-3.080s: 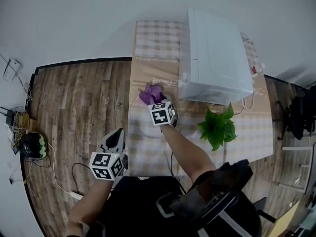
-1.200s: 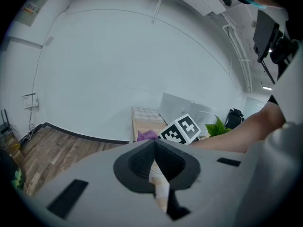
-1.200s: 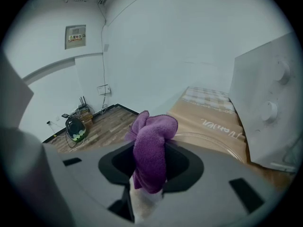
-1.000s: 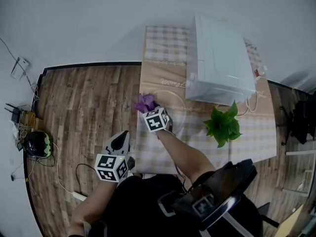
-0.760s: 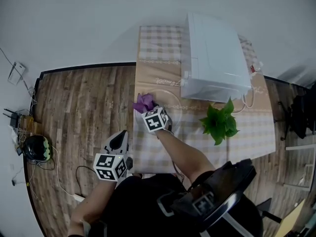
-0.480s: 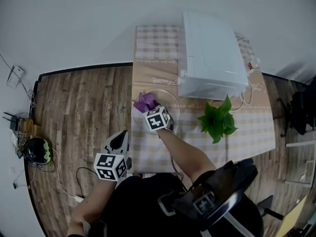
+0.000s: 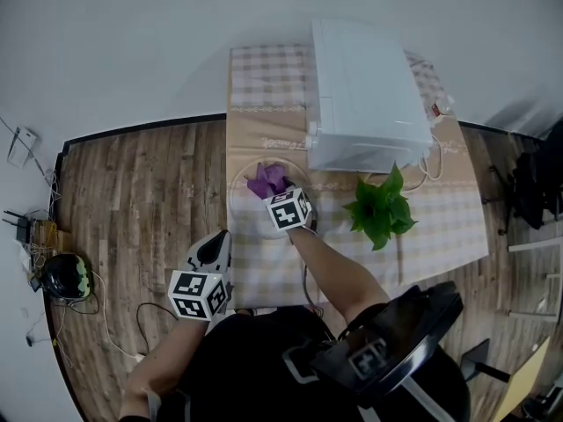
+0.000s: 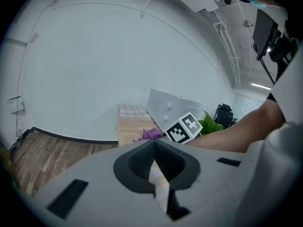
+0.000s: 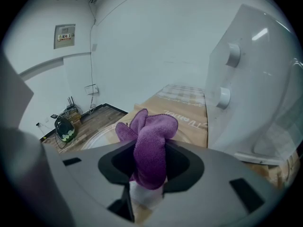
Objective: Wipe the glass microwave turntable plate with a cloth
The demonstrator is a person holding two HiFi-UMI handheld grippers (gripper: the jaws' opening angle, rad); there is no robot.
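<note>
Wood-plank flooring (image 7: 141,192) is stretching across the left of the scene below a plain white wall (image 7: 158,51), and a long table (image 7: 264,134) with a checked and tan covering is standing to its right, running from near to far. A white microwave (image 7: 361,95) is sitting on the far right part of the table, with its two knobs showing in the right gripper view. A green leafy plant (image 7: 378,209) is standing just near of it. The glass turntable plate (image 7: 246,209) is lying flat on the left part of the table, to the near left of the microwave and left of the plant. The right gripper (image 7: 277,193) is reaching over the plate from the near side. Its jaws are clamping a purple cloth (image 7: 268,181), which is bunching up and sticking out past the fingertips. The cloth is sitting over the far part of the plate, inside its rim, though whether it is pressing on the glass cannot be told. The left gripper (image 7: 213,243) is hanging off the near left edge of the table, over the floor and apart from the plate. Its jaws are closed together with nothing between them. A black and green helmet (image 7: 60,275) is lying on the floor at the far left, among some cables.
</note>
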